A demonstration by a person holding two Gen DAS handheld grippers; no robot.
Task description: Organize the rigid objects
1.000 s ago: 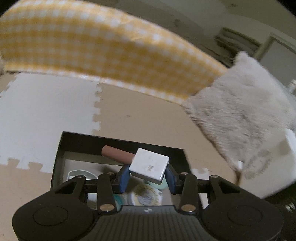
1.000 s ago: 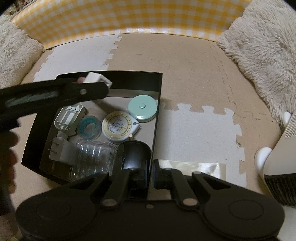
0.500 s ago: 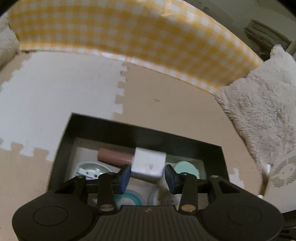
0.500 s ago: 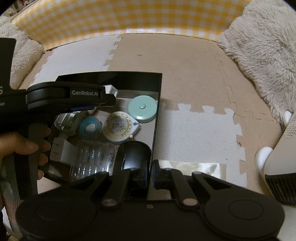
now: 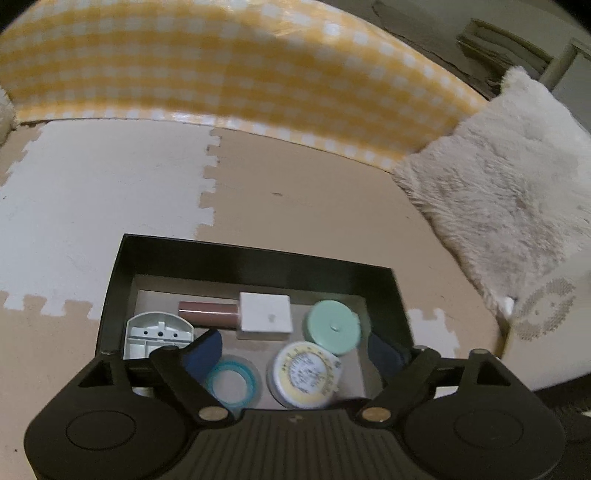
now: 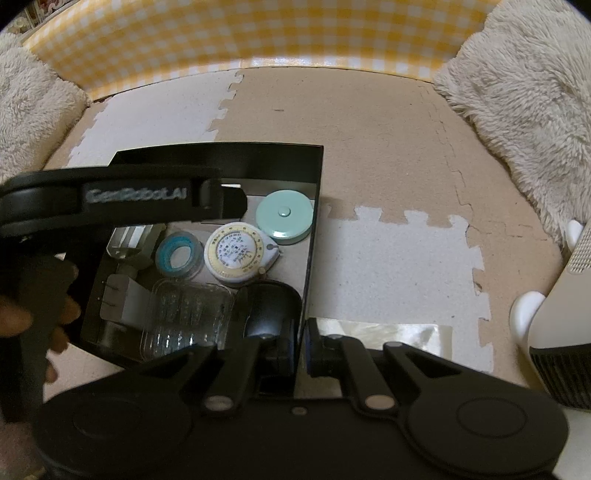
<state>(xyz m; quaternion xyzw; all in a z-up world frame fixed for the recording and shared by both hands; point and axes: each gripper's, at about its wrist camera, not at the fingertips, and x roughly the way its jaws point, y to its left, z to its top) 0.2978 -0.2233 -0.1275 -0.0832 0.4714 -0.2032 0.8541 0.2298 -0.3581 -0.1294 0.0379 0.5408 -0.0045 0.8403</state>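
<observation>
A black box (image 5: 251, 258) sits on the foam mat and holds several small items. A white square block (image 5: 265, 317) lies in it, leaning on a brown tube (image 5: 207, 312). My left gripper (image 5: 295, 354) hovers over the box with its jaws opening. Nothing is between its blue pads (image 5: 207, 350), and the block lies free beyond them. A mint round case (image 5: 332, 328), a yellow-rimmed tape measure (image 6: 238, 254) and a teal tape ring (image 6: 179, 256) lie nearby. My right gripper (image 6: 303, 350) is shut on the box's right wall (image 6: 314, 221) near the front corner.
Also in the box are a clear plastic case (image 6: 184, 314), a black rounded object (image 6: 273, 306) and a white plug (image 5: 155, 332). Fluffy cushions (image 6: 524, 92) and a yellow checked barrier (image 6: 258, 33) ring the mat. A white appliance (image 6: 554, 295) and a shiny sheet (image 6: 380, 332) lie at the right.
The left jaws have spread wide and let go of the white block, which now rests in the box against the brown tube. The right gripper has kept still on the box wall.
</observation>
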